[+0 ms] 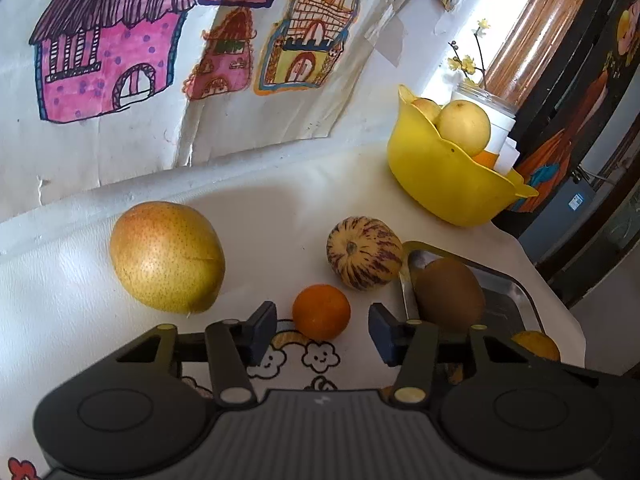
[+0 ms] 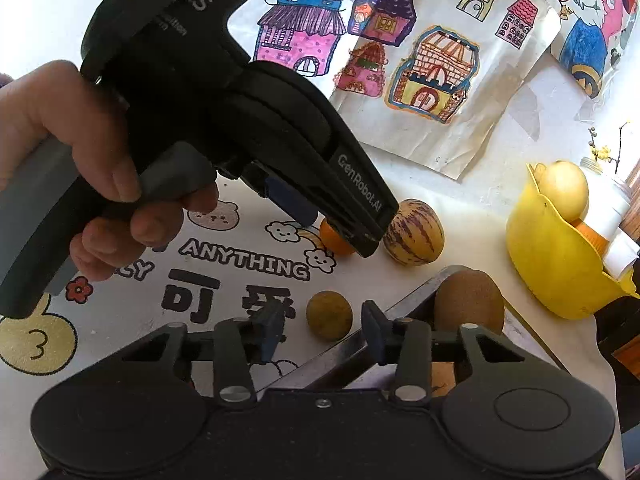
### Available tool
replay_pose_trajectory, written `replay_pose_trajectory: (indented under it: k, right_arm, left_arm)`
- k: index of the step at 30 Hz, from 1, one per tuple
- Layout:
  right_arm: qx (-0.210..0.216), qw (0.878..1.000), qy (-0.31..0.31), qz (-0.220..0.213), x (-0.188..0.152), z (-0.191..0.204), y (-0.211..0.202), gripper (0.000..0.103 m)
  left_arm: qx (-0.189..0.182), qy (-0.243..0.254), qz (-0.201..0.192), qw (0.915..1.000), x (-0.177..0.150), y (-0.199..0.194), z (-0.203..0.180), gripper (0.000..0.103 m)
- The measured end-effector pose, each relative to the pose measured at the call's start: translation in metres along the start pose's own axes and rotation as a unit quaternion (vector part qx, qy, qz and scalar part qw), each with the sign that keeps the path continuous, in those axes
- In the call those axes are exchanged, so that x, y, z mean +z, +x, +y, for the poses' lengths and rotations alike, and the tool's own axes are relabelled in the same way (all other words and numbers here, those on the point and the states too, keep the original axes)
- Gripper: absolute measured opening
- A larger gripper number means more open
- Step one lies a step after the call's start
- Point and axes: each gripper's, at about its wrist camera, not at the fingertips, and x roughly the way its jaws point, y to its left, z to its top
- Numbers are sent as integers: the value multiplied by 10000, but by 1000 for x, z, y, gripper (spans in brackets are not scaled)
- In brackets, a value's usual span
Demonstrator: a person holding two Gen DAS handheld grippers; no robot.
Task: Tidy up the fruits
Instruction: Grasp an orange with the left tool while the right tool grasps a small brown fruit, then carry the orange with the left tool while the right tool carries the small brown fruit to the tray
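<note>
Jaws open; L gripper (image 1: 322, 332) above orange (image 1: 321, 311).

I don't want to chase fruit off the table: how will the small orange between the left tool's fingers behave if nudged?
The orange looks round and smooth, so it would probably roll freely on the flat tablecloth. The left tool is open around it, so closing off-center might squirt it forward.

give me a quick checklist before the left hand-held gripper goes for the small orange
1. Left hand-held gripper open: ok.
2. Small orange lined up between its fingers: ok.
3. Striped melon apart from the orange: ok.
4. Big pear out of the way: ok.
5. Room left in the yellow bowl: cannot tell.
6. Right hand-held gripper open, holding nothing: ok.
</note>
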Motion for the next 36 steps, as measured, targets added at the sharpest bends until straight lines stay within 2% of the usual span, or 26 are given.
replay_pose_trajectory:
  k: [4,6,9,14,19,27,36]
  right_arm:
    - [-55,10000,19,0,0,3,1,37]
    - [-103,9999,4,1,0,5,1,35]
    - [-220,9998,-12,28,0,7,1,28]
    - [-263,9996,62,-45,-1,12,-3,28]
    - [-313,9993,57,-196,-2,21,-16,28]
    - [-441,9962,521,-539,-18,27,-60,28]
    - [-870,9856,1112,-932,-52,31,-112,28]
  left_arm:
    - [-14,-51,-20,10000,0,2,1,48]
    - [-16,-78,-18,10000,0,3,1,37]
    - [-11,-124,-40,9999,0,3,3,35]
    - [-23,-252,-18,9997,-4,-3,5,34]
    - [-38,-109,-54,9999,-11,-18,2,34]
    - [-153,99,-255,9995,-20,-54,-6,34]
    - [-380,310,-181,9986,-47,-81,-27,34]
